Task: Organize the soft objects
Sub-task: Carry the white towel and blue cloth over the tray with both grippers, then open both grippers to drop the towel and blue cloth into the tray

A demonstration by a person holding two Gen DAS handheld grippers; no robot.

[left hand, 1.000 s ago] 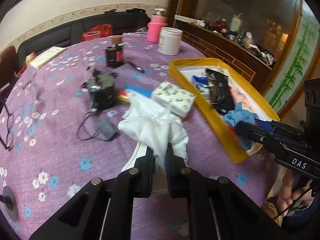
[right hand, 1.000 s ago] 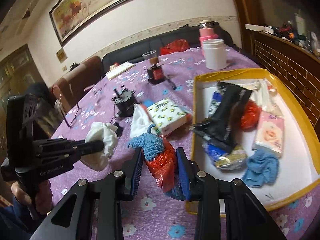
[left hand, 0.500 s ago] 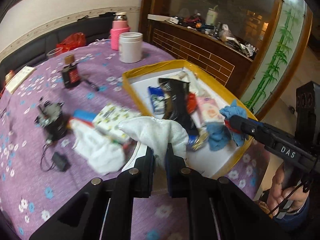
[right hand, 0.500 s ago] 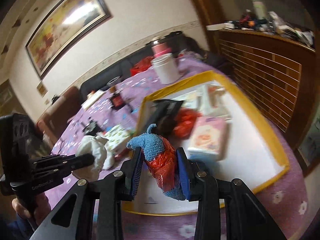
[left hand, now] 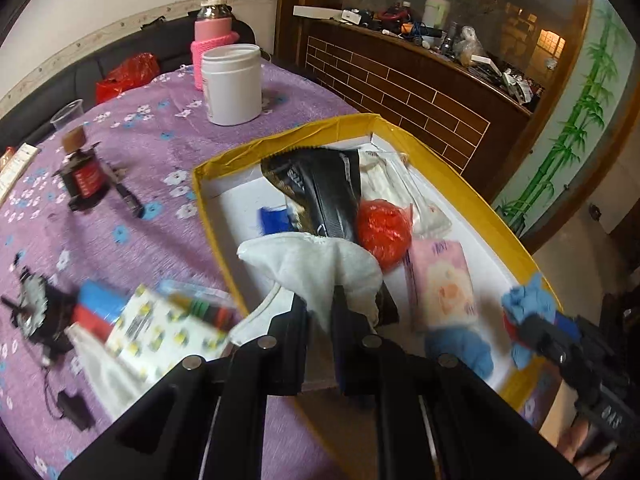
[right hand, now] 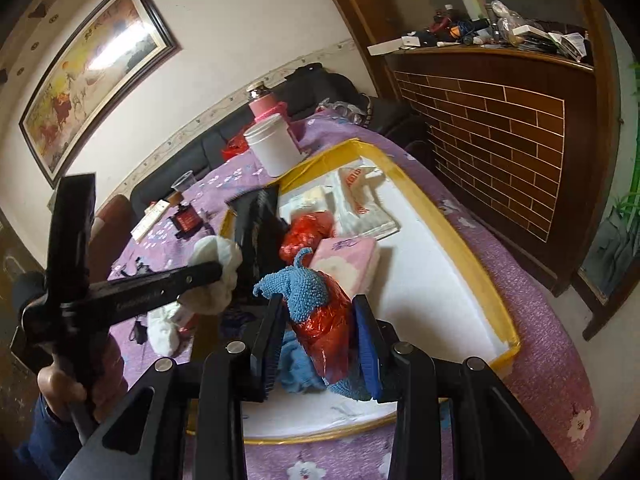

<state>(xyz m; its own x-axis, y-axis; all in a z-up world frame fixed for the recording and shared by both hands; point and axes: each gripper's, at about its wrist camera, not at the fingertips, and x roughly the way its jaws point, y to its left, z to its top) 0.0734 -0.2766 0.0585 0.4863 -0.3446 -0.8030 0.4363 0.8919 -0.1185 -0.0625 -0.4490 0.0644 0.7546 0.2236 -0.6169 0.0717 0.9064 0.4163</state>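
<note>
Left gripper [left hand: 322, 308] pinches a white cloth [left hand: 316, 264] tight, hanging over the yellow-rimmed box [left hand: 472, 196] at its 8 o'clock corner; right gripper [right hand: 320, 332] clamps a bundle of blue knit cloth and red plastic bag [right hand: 320, 312] above the box's near edge, around 6 o'clock. Both loads sit close to the rim, so letting go too early likely drapes the cloth over the wall or drops it on the purple tablecloth [left hand: 160, 152]. The two grippers also crowd the same corner, so they could bump or snag each other's fabric.
</note>
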